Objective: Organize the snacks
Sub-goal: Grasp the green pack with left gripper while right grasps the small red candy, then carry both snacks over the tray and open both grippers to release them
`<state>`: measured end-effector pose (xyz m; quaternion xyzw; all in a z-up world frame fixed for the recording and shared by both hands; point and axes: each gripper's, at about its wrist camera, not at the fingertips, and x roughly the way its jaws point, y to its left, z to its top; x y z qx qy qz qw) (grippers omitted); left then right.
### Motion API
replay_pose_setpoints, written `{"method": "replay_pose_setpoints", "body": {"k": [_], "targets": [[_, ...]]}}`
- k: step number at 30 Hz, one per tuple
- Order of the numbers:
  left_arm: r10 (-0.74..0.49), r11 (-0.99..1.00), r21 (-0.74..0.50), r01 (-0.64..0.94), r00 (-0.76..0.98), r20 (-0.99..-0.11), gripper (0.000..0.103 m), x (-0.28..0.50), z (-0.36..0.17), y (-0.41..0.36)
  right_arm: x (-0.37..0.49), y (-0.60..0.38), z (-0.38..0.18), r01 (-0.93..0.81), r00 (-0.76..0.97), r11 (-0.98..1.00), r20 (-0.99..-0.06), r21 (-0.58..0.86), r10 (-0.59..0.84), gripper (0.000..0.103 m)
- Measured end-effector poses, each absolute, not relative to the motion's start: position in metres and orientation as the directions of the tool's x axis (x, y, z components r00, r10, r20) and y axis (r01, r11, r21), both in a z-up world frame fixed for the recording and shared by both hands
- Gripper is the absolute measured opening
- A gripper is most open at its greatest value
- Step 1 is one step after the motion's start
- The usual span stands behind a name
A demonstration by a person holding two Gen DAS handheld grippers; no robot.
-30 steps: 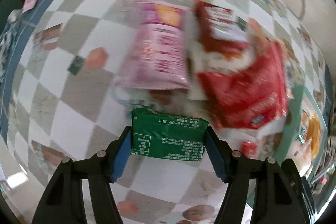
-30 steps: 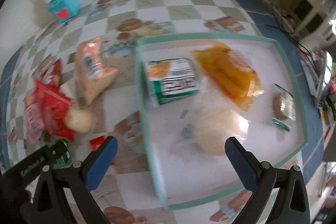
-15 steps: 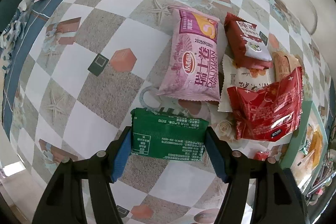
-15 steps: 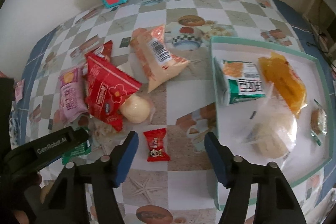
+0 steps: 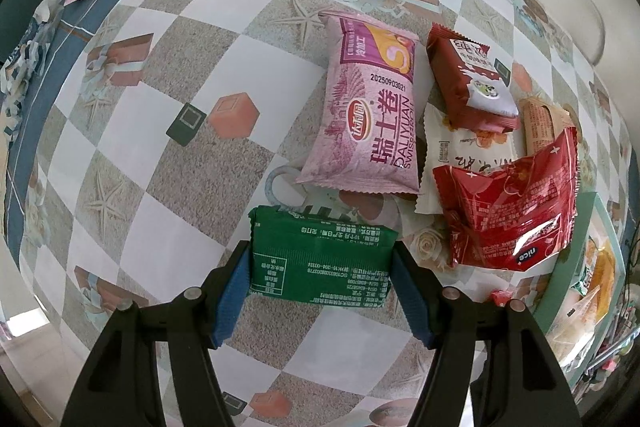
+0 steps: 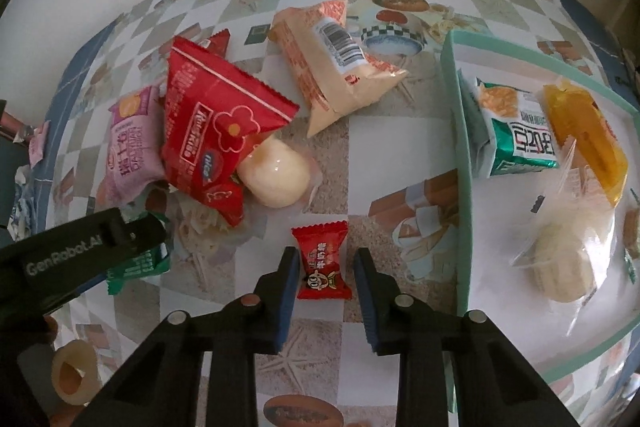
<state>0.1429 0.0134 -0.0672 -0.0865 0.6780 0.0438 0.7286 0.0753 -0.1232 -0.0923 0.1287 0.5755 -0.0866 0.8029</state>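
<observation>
Red foil, twisted at both ends, the small wrapped candy (image 6: 323, 261) lies on the checked bench (image 6: 360, 163) directly between the blue pads of the right gripper (image 6: 326, 277), its long axis running along the fingers. The jaws have just been closing and stand either side without visibly pinching it. The left gripper (image 5: 322, 269) clamps a flat green snack packet (image 5: 320, 259); the mint-rimmed white tray (image 6: 460, 163) sits to the right.
</observation>
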Motion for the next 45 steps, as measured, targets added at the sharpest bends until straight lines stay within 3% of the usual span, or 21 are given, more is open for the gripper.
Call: {"method": "replay_pose_setpoints", "body": {"k": [2,4,23,35,45], "targets": [[-0.052,0.981,-0.065,-0.18,0.077,-0.996,0.069,0.144,-0.069,0.013,0.074,-0.124,-0.092,0.294,0.324,0.95,-0.946,0.102,0.001,0.021],[-0.049,0.982,-0.063,-0.177,0.078,-0.996,0.069,0.143,-0.068,0.012,0.074,-0.127,-0.093,0.297,0.327,0.948,-0.945,0.114,0.011,0.02],[-0.089,0.983,-0.127,-0.133,0.258,-0.962,0.068,0.129,0.006,0.014,0.056,-0.148,-0.02,0.321,0.502,0.921,-0.864,0.222,0.033,0.02],[-0.177,0.983,-0.184,0.018,0.363,-0.915,0.068,0.106,0.055,-0.032,0.022,-0.192,0.02,0.42,0.545,0.89,-0.833,0.178,-0.091,0.02],[-0.246,0.96,-0.182,0.211,0.335,-0.909,0.068,0.078,0.064,-0.101,-0.015,-0.247,0.033,0.545,0.514,0.83,-0.83,0.12,-0.218,0.02]]}}
